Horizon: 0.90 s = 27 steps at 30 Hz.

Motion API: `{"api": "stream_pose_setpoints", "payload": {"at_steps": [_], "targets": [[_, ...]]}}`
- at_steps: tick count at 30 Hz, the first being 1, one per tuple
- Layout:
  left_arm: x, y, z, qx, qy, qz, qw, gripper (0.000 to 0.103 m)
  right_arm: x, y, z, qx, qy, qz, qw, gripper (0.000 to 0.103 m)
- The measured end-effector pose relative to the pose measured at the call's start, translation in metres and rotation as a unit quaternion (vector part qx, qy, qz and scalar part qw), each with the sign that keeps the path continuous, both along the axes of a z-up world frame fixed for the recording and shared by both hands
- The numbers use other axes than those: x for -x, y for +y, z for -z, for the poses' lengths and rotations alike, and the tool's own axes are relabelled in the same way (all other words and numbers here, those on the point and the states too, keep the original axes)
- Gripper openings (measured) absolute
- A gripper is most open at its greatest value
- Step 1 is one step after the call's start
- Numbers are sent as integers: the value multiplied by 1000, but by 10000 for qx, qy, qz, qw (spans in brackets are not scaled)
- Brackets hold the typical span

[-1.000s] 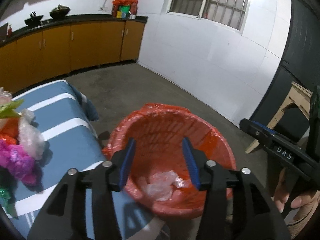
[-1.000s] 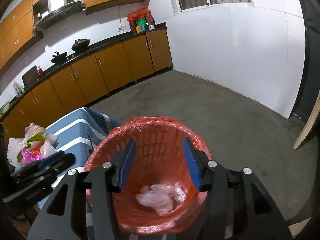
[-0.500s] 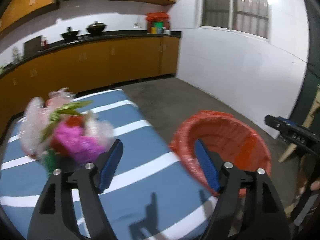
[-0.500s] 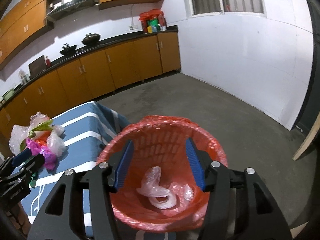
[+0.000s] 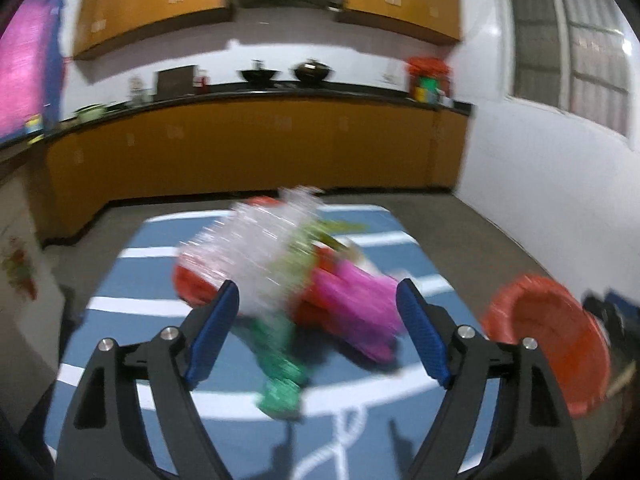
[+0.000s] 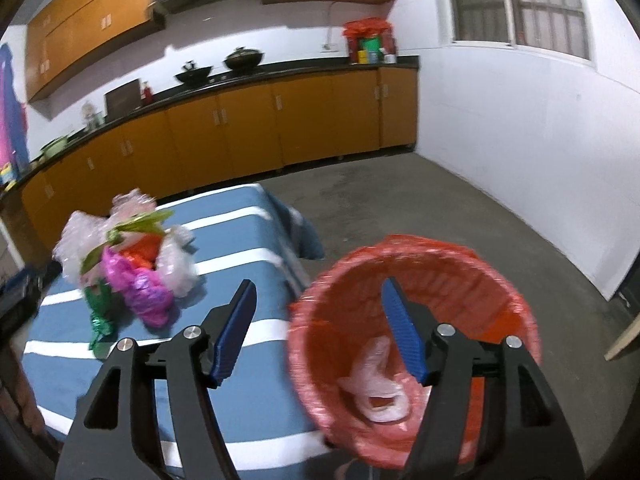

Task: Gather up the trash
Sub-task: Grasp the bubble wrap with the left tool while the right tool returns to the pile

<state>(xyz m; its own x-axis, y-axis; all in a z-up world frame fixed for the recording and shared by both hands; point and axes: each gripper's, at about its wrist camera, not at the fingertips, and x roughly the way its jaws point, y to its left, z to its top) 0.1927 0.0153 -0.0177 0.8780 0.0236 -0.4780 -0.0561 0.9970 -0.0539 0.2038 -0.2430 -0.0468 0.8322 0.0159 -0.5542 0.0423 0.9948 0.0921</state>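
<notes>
Reaching for next trash piece, both grippers empty

Left gripper [image 5: 318,338] spread wide, aimed at trash pile [image 5: 288,272] on striped table [image 5: 120,280]; right gripper [image 6: 320,330] spread, empty, over bin [image 6: 500,276] rim; bin just right of table, clear wrapper [image 6: 376,384] inside; best pinch one loose outer piece, lift clear before swinging binward; no legible writing, view blurred.

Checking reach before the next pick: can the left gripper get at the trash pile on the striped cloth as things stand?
Probably yes. The left gripper is open and pointed at the trash pile on the striped cloth, with nothing between them, though the view is blurred.
</notes>
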Motion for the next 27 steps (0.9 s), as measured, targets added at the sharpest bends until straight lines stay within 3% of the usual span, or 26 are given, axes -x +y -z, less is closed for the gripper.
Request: {"api": "stream_pose_setpoints", "payload": {"at_steps": [5, 11, 14, 22, 27], "targets": [[-37, 16, -5, 47, 127, -346, 9993, 79, -8, 30, 1, 113, -26, -298, 9995, 65], [-72, 28, 7, 98, 498, -408, 9979, 75, -20, 52, 2, 127, 23, -510, 9986, 65], [-79, 39, 14, 218, 661, -370, 9969, 66, -24, 62, 5, 151, 54, -605, 9980, 65], [-75, 63, 29, 670, 830, -151, 9942, 17, -31, 87, 9, 100, 117, -835, 9964, 65], [-57, 79, 25, 674, 639, -137, 9956, 11, -35, 102, 7, 10, 126, -998, 9949, 65]]}}
